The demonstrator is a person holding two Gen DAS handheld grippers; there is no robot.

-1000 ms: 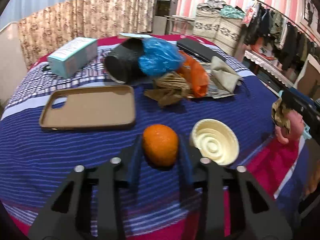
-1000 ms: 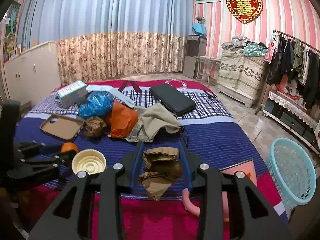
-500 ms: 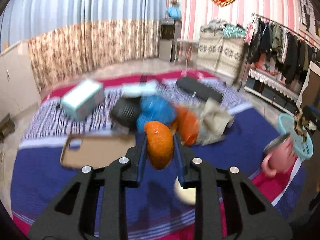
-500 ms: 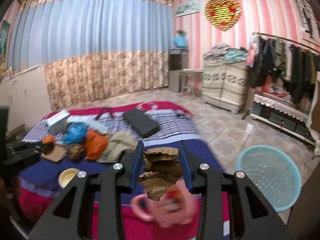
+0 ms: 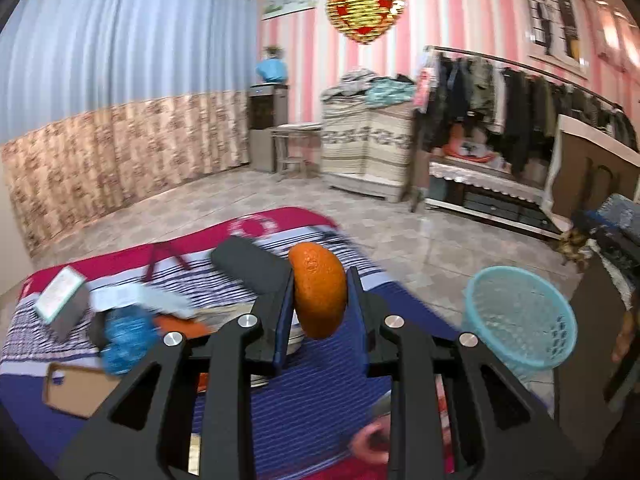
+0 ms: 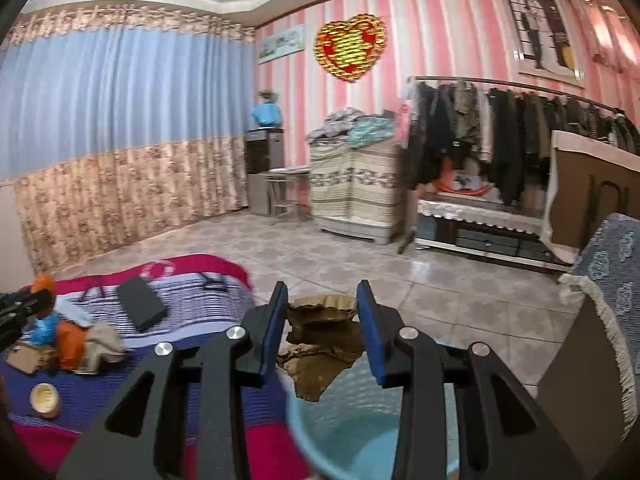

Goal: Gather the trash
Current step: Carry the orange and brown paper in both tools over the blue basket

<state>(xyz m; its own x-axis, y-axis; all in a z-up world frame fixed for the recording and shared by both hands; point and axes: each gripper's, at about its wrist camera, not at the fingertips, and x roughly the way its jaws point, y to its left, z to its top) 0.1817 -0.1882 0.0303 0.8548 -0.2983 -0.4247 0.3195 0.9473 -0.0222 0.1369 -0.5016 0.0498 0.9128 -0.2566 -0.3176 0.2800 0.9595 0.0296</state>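
Observation:
My left gripper [image 5: 318, 300] is shut on an orange peel [image 5: 318, 292] and holds it high above the bed. The light blue mesh basket [image 5: 520, 316] stands on the floor to its right. My right gripper [image 6: 322, 320] is shut on a crumpled brown paper [image 6: 322, 340] and holds it just over the basket's rim [image 6: 304, 432], which shows below the fingers. The left gripper with the peel also shows at the far left of the right wrist view [image 6: 40, 288].
On the striped bed [image 5: 320, 408] lie a blue bag [image 5: 126, 334], an orange bag [image 6: 70, 340], a phone case [image 5: 76, 390], a box [image 5: 62, 300], a black pad [image 5: 250, 264] and a cream lid [image 6: 45, 398]. A clothes rack [image 5: 520, 112] stands at the back right.
Both grippers have lifted off the bed and swung right towards the basket. The right gripper now holds its paper over the basket; the left carries the peel higher.

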